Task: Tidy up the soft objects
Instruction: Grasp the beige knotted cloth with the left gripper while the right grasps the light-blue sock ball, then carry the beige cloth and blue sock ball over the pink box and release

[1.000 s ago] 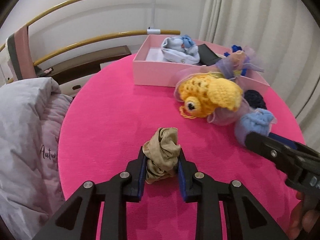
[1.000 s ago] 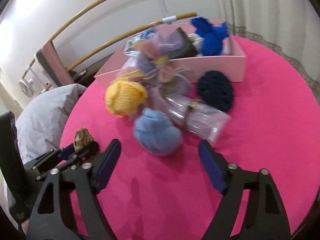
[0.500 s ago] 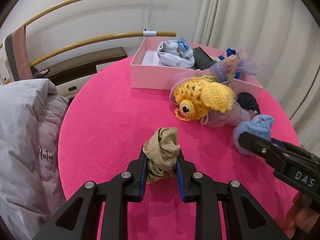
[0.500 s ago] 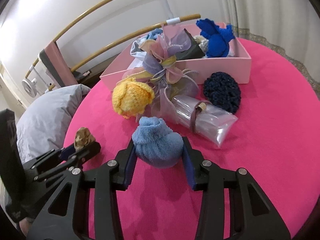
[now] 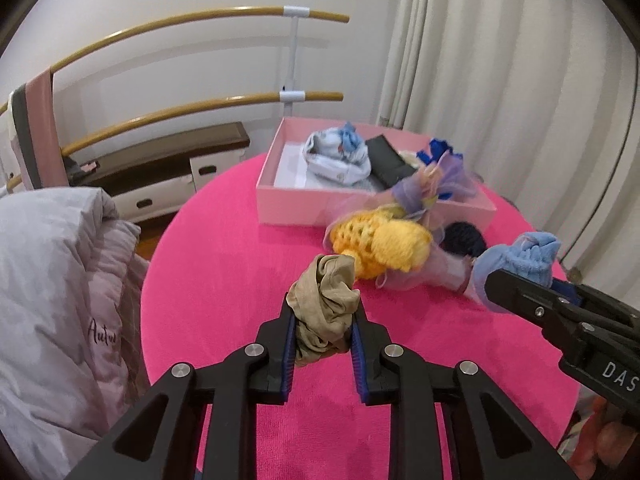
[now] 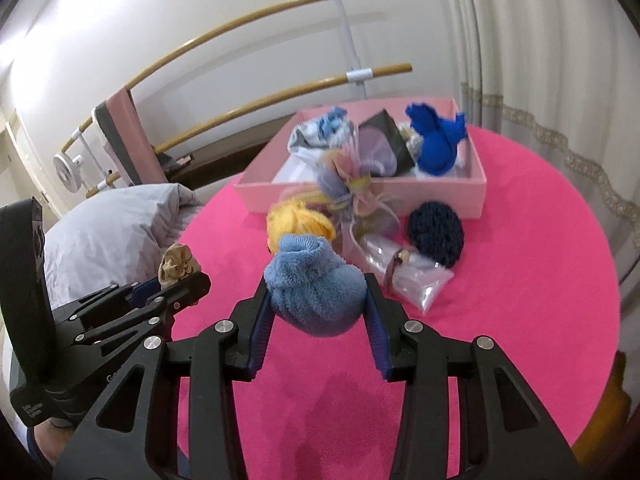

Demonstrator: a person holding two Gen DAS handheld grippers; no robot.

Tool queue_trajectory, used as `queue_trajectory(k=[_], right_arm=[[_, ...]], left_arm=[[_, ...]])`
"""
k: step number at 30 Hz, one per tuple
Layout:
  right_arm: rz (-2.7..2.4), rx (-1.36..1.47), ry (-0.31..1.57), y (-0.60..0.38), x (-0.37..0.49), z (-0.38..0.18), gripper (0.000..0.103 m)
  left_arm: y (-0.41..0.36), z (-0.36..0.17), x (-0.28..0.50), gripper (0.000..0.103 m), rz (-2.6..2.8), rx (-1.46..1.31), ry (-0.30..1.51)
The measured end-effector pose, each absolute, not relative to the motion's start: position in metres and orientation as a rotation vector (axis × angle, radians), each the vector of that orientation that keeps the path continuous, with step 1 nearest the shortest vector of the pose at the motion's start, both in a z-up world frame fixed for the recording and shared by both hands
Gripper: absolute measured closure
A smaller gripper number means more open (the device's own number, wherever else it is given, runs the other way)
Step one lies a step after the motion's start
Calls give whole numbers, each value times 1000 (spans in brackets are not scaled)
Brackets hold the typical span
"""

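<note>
Both angled downward, left claw (image 5: 323,330) clamps a beige stocking (image 5: 325,306), right claw (image 6: 318,312) a blue sock (image 6: 316,292).

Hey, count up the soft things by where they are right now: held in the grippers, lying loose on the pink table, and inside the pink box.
Held in grippers: 2, beige bundle in left gripper, light blue sock ball in right gripper
Loose on table: 3, yellow crochet toy, navy crochet piece, clear pouch
In box: 3 clearly visible, white bundle, dark pouch, royal blue knit
Total: 8
</note>
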State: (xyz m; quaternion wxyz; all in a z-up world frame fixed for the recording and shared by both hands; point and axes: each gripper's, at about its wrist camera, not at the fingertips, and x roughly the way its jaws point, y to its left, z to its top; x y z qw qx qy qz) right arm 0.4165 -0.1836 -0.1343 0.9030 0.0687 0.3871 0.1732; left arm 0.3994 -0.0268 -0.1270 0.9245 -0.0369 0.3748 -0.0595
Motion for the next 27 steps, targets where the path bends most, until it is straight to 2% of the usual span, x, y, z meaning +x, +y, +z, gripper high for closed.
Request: queue_trajectory(k=[13,27], right_arm=[[357,101,660,-198,432,-65,64],[360,72,617,-201,480,-27,64]], left_arm=[[-26,-57,402,83,-125,-64,639],[-27,-24,443,83,-98,-41,580]])
